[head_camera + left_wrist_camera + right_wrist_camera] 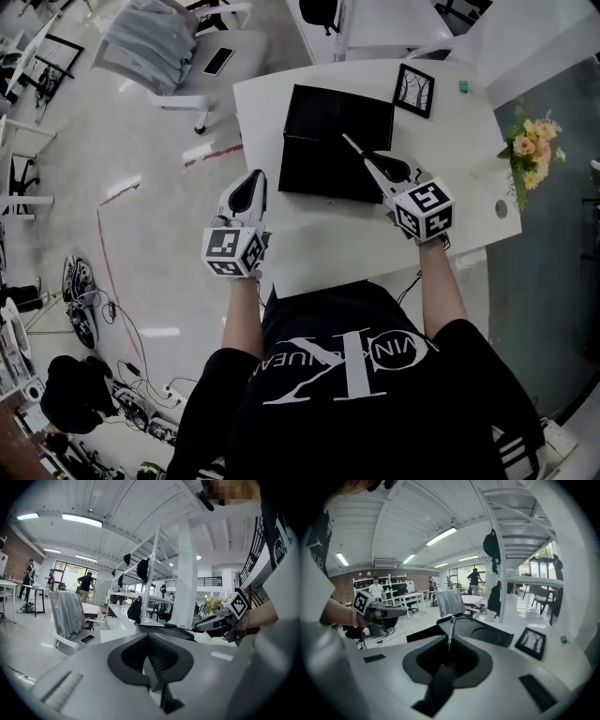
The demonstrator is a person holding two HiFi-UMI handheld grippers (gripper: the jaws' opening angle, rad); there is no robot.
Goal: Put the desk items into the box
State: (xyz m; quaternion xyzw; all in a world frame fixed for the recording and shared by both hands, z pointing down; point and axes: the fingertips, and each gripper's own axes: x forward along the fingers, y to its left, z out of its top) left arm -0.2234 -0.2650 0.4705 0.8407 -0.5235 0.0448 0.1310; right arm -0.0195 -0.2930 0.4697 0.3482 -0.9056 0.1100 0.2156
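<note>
White desk [328, 244], centre of frame, plain pale top. What do I list on it?

— Item 1: black box [323, 141], open, upper middle. Item 2: black picture frame [413, 90], just right of the box. Item 3: small green object [462, 86], upper right corner of the desk, too small to name.

— From my remote seat I read the right gripper [372, 165] with its jaws pinching a pen [354, 147]. The pen is over the box; whether it touches I cannot tell. Left gripper [253, 180]: jaws pressed together, nothing between them, at the desk's left edge.

— And the room?

— Glossy pale floor [122, 234] with a red line across it. Chair [178, 56], upper left, grey cloth on its back, phone [218, 61] on the seat. Flowers [530, 145], right edge. Cables [103, 309], lower left. Strip lights [82, 520] on a white ceiling, left gripper view.
</note>
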